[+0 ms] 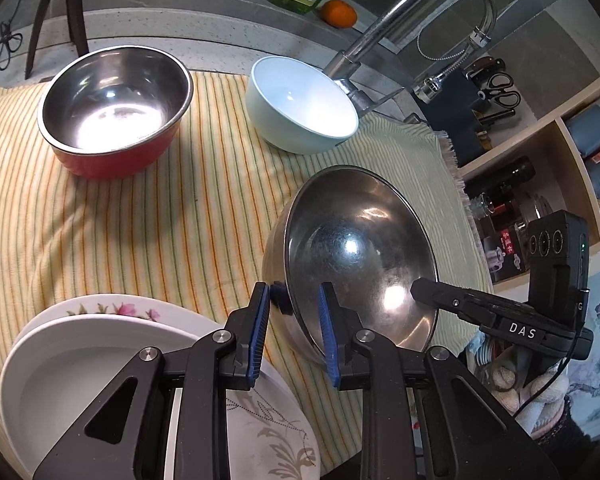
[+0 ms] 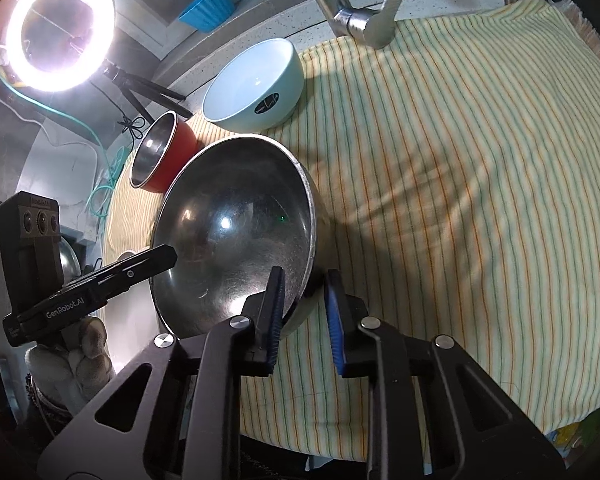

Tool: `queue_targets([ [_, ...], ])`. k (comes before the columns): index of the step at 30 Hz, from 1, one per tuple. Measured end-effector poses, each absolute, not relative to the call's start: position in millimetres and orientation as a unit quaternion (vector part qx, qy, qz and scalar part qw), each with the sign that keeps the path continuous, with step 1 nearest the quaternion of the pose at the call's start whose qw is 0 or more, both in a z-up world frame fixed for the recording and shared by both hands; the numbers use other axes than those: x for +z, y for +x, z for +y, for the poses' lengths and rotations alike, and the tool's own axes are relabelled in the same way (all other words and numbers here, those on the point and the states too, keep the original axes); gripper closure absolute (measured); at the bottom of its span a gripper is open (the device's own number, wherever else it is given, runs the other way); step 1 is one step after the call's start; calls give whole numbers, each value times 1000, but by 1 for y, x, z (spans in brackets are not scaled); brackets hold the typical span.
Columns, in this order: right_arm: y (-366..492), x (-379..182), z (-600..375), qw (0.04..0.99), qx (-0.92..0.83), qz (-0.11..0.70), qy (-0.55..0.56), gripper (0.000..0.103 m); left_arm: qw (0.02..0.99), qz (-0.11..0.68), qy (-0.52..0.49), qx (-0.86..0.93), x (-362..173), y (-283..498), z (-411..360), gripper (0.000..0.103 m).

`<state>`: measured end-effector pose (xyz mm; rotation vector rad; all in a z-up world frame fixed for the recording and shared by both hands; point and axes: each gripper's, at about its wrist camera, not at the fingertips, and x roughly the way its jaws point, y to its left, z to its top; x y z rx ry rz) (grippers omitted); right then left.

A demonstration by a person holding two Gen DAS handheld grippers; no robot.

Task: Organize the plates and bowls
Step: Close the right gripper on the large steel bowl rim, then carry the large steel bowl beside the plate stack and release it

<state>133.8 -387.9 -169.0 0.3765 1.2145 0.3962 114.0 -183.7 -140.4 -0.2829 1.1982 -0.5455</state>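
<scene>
Gripping steel bowl (image 1: 360,256) — both claws, striped cloth (image 1: 140,216)

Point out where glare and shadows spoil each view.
Left wrist view: blown-out glare on the floor of the red bowl, smaller glints in the steel bowl, a soft shadow on the striped cloth. Right wrist view: the ring light burns white at top left; streaky shadows cross the cloth beyond the steel bowl.
</scene>
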Motion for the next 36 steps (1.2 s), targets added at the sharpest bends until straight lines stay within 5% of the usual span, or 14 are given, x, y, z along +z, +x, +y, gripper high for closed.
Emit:
queue_targets([
  [17,129,-129,-371,811,193,533,143,82,810,520,-125,-241,-114,104,-174,81],
  [36,141,-88,-248,804,310,500,83,82,860,458,-178,-138,-74,64,-62,81],
])
